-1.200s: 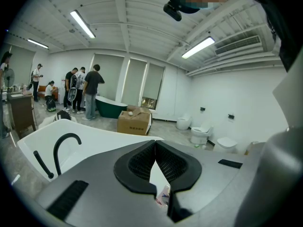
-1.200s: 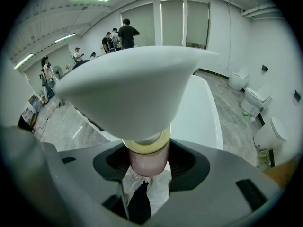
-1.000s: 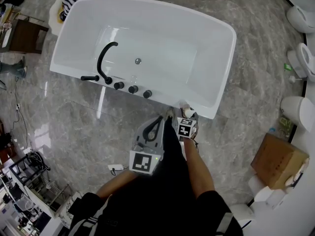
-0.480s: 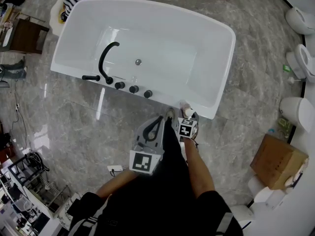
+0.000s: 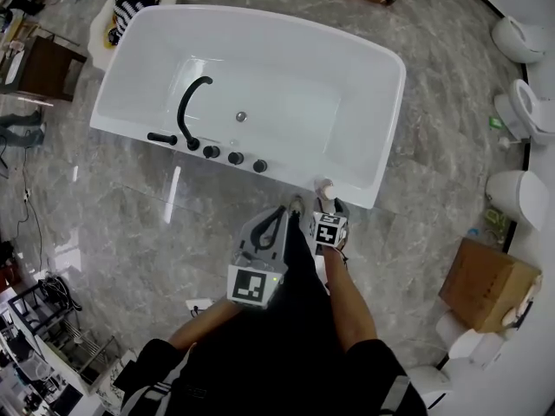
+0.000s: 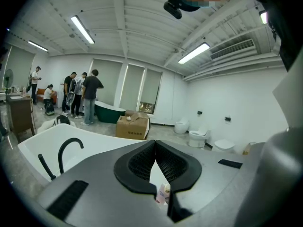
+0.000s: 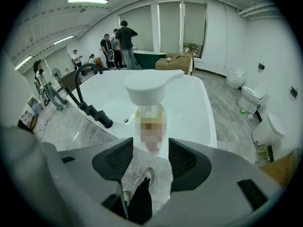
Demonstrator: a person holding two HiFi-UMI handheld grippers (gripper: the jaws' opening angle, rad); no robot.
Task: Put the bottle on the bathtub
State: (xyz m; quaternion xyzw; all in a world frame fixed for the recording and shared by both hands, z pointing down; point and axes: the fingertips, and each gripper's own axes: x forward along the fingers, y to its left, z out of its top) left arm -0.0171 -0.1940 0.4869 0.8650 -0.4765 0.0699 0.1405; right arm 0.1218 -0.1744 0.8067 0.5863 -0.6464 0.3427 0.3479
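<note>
The bottle point(image 7: 150, 122), pale yellow with a white pump cap, sits between the pads of my right gripper point(image 7: 150, 157), which is shut on it. In the head view the bottle point(image 5: 324, 186) is at the near right rim of the white bathtub point(image 5: 381, 128), just ahead of the right gripper point(image 5: 325, 201). I cannot tell if its base touches the rim. My left gripper point(image 5: 281, 211) hangs beside it to the left, over the floor. Its pads meet in the left gripper view, so the left gripper point(image 6: 155, 148) is shut and empty.
A black arched faucet point(image 5: 189, 102) and black knobs point(image 5: 234, 157) line the tub's near rim. Cardboard boxes point(image 5: 486, 284) and toilets point(image 5: 516, 198) stand at the right. Several people point(image 6: 83, 96) stand far behind the tub. The person's shoes point(image 7: 147, 176) are below the right gripper.
The right gripper with the bottle has edged slightly toward the tub rim. The head view has shifted a little. The left gripper has hardly moved.
</note>
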